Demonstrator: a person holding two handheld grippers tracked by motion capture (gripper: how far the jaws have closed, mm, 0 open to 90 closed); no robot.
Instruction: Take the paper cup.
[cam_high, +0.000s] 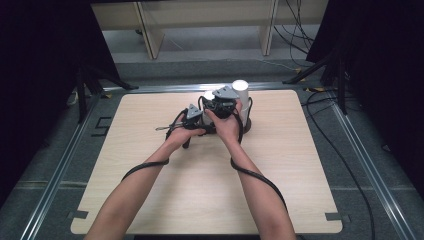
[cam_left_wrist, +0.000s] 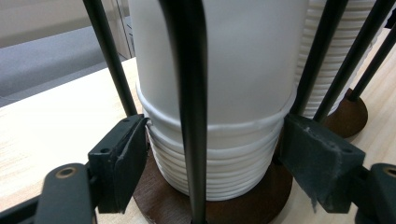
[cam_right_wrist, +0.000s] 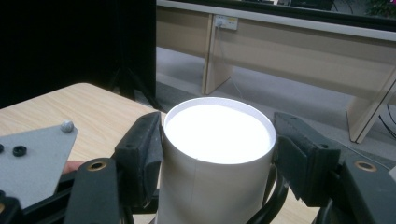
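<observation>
1. Table first: the pale wooden table top (cam_high: 280, 175) carries the black wire cup holder on a round dark-brown wooden base (cam_left_wrist: 154, 186), which stands towards the far edge, a little right of the middle.
2. Inside that holder sits the stack of white paper cups, upside down (cam_left_wrist: 219, 177), its rims ribbed one over another just above the base. A second, similar white cup stack (cam_left_wrist: 336, 70) stands in its own wire holder just beside and behind.
3. The topmost white paper cup (cam_right_wrist: 217, 135) is the tallest part of the stack, its flat bottom facing up between the rods.
4. Handling, as I judge it: the cup is very light, thin-walled and easily crushed, and nested cups tend to cling. A gentle hold is best near the stiff closed bottom or on the rolled rim, not on the soft mid-wall.
5. The right gripper (cam_right_wrist: 217, 140) is closed on the top cup, one pad on each side just under its upturned bottom.
6. The left gripper (cam_left_wrist: 215, 149) straddles the stack low down, beside the holder's base. Its near pad meets a rim, but a rod partly covers the far pad, so I cannot tell whether it presses.
7. The high view shows both hands crowded at the holder, the left gripper (cam_high: 192, 120) lower and the right gripper (cam_high: 222, 102) above. The left gripper view shows the ribbed rims and the base, and the right gripper view shows the cup's bottom.
</observation>
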